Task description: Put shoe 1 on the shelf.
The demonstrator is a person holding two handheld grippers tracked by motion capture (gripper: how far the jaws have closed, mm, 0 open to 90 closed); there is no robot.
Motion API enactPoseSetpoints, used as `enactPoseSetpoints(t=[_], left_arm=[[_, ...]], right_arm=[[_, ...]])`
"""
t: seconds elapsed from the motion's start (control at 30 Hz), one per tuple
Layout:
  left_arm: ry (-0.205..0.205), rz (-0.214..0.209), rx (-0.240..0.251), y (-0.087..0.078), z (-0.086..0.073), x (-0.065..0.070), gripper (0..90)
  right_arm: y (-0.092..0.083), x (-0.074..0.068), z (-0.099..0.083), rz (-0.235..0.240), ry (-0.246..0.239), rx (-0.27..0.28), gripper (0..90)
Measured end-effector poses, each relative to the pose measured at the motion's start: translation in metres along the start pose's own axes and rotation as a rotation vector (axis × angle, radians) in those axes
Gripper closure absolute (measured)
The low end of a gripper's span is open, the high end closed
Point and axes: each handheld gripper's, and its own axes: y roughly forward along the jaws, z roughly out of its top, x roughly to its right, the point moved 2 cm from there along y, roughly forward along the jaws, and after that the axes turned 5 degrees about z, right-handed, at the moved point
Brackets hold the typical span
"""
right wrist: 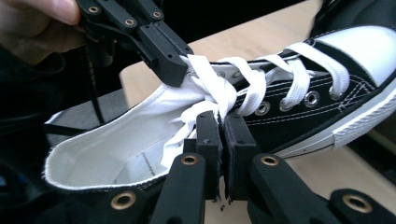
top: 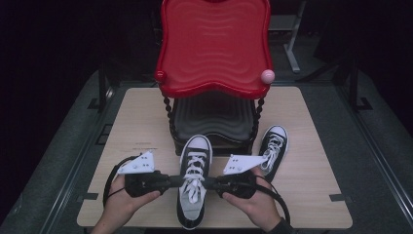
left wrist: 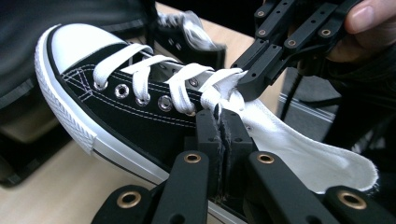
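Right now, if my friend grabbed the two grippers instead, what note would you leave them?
Left gripper: shut on the white lace, at the shoe's left side.
Right gripper: shut on the white lace, opposite.
Near shoe lies between both hands on the table, laces crossed into a knot at the tongue.
Second shoe waits beside the red rack, laces loose.
Done: first knot started.
Left: probably pull tight, finish the bow, then the second shoe.

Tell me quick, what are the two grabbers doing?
Left gripper: closed, pinching the white shoelace of the black sneaker.
Right gripper: closed, pinching the same shoelace from the other side.
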Motion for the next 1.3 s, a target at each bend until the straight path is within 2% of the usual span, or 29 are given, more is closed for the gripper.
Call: enactPoseSetpoints(t=[0.07, 0.1, 0.13, 0.23, 0.27, 0.3, 0.33, 0.37, 0.4, 0.43, 0.47, 0.5, 0.6, 0.63, 0.67, 0.7, 0.8, 0.83, 0.93, 1.07, 1.13, 1.17, 1.23, 1.3], left_arm=[[0.002, 0.009, 0.011, 0.001, 0.004, -0.003, 88.1], [0.003, 0.02, 0.02, 0.002, 0.009, -0.007, 88.2], [0.007, 0.04, 0.04, 0.004, 0.018, -0.016, 88.3], [0.014, 0.083, 0.065, 0.009, 0.032, -0.031, 88.4], [0.014, 0.083, 0.065, 0.009, 0.032, -0.031, 88.4], [0.018, 0.117, 0.077, 0.014, 0.039, -0.041, 88.4], [0.018, 0.117, 0.077, 0.014, 0.039, -0.041, 88.4], [0.01, 0.148, 0.094, 0.019, 0.045, -0.052, 88.5], [0.01, 0.148, 0.094, 0.019, 0.045, -0.052, 88.5], [0.001, 0.178, 0.112, 0.025, 0.049, -0.063, 88.5], [0.001, 0.178, 0.112, 0.025, 0.049, -0.063, 88.5], [0.008, 0.214, 0.124, 0.029, 0.054, -0.072, 88.5], [0.012, 0.265, 0.144, 0.034, 0.059, -0.082, 88.5], [0.012, 0.265, 0.144, 0.034, 0.059, -0.082, 88.6], [0.014, 0.281, 0.149, 0.035, 0.06, -0.085, 88.6], [0.014, 0.308, 0.16, 0.038, 0.062, -0.088, 88.6], [0.009, 0.328, 0.168, 0.041, 0.062, -0.092, 88.6], [0.007, 0.348, 0.173, 0.043, 0.062, -0.095, 88.5], [0.002, 0.364, 0.174, 0.045, 0.062, -0.097, 88.5], [0.008, 0.37, 0.176, 0.044, 0.059, -0.096, 88.2], [-0.01, 0.36, 0.182, 0.045, 0.057, -0.097, 86.7], [-0.014, 0.368, 0.19, 0.044, 0.058, -0.096, 82.5], [-0.013, 0.363, 0.188, 0.04, 0.058, -0.094, 68.4], [-0.01, 0.346, 0.192, 0.032, 0.057, -0.091, 64.0]], right_arm=[[-0.001, 0.003, 0.004, -0.012, -0.007, 0.004, 85.9], [-0.004, 0.01, 0.013, -0.036, -0.019, 0.016, 86.0], [-0.004, 0.014, 0.018, -0.047, -0.023, 0.022, 86.0], [-0.004, 0.029, 0.032, -0.083, -0.038, 0.04, 86.0], [-0.004, 0.029, 0.032, -0.083, -0.038, 0.04, 86.0], [-0.003, 0.042, 0.043, -0.114, -0.046, 0.045, 86.1], [-0.002, 0.047, 0.046, -0.124, -0.049, 0.048, 86.1], [0.0, 0.053, 0.051, -0.139, -0.052, 0.05, 86.1], [0.001, 0.059, 0.055, -0.156, -0.056, 0.053, 86.2], [0.003, 0.064, 0.058, -0.179, -0.064, 0.053, 86.2], [0.005, 0.069, 0.062, -0.199, -0.072, 0.056, 86.2], [0.006, 0.074, 0.066, -0.215, -0.073, 0.061, 86.2], [0.012, 0.085, 0.075, -0.255, -0.082, 0.073, 86.3], [0.014, 0.088, 0.077, -0.267, -0.086, 0.078, 86.3], [0.014, 0.088, 0.077, -0.267, -0.086, 0.078, 86.3], [0.017, 0.093, 0.08, -0.292, -0.101, 0.083, 86.3], [0.021, 0.098, 0.084, -0.319, -0.12, 0.087, 86.4], [0.023, 0.102, 0.086, -0.337, -0.117, 0.093, 86.4], [0.029, 0.106, 0.086, -0.346, -0.109, 0.095, 86.4], [0.032, 0.103, 0.085, -0.35, -0.112, 0.091, 86.3], [0.032, 0.104, 0.084, -0.345, -0.103, 0.096, 85.2], [0.031, 0.104, 0.083, -0.338, -0.096, 0.1, 82.0], [0.027, 0.102, 0.084, -0.316, -0.076, 0.115, 71.5], [0.021, 0.098, 0.083, -0.291, -0.081, 0.128, 67.7]])
